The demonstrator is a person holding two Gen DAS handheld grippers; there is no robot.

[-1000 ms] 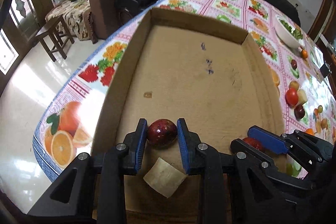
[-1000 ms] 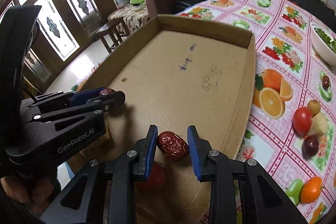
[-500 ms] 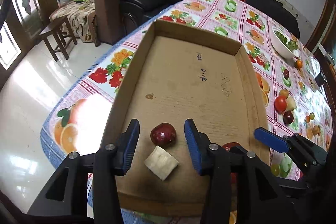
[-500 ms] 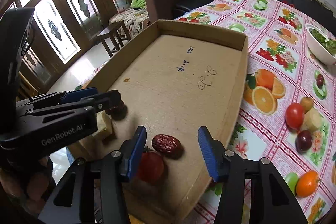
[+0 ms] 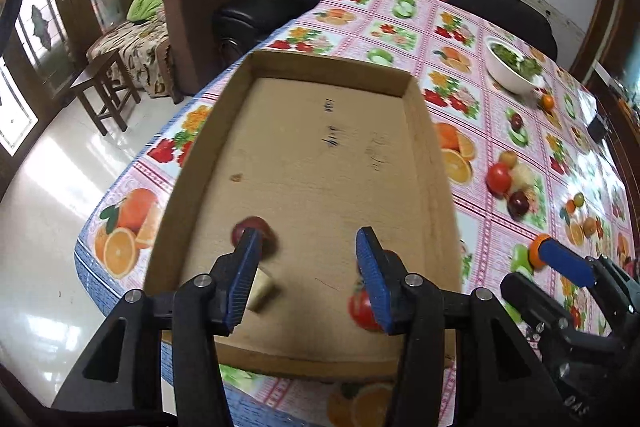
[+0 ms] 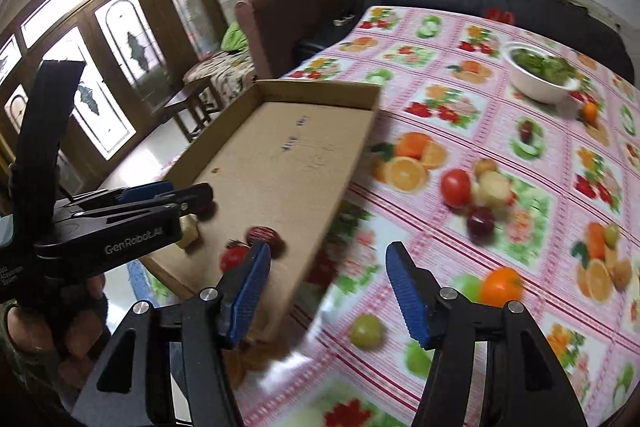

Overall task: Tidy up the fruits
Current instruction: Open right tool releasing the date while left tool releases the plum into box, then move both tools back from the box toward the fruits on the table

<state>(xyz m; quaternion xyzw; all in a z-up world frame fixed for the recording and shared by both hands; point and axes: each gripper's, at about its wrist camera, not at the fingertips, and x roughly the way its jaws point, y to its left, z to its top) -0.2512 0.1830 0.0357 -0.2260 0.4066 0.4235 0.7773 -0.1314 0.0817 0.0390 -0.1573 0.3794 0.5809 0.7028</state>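
A shallow cardboard tray lies on the fruit-print tablecloth. At its near end rest a dark red round fruit, a pale cut piece, a tomato and a wrinkled red date. My left gripper hovers above that end, its jaws opening with nothing between them. My right gripper is raised over the tray's right wall and the cloth, jaws opening and empty. Loose on the cloth lie a tomato, a dark plum and an orange.
A white bowl of greens stands far right, with a small orange beside it. A green fruit lies near the right gripper. Sofas and a wooden stool stand beyond the table's left edge.
Both grippers opened: the left let go of the dark red fruit, the right let go of the date. Both drew back and up, and the right swung right toward the tablecloth.
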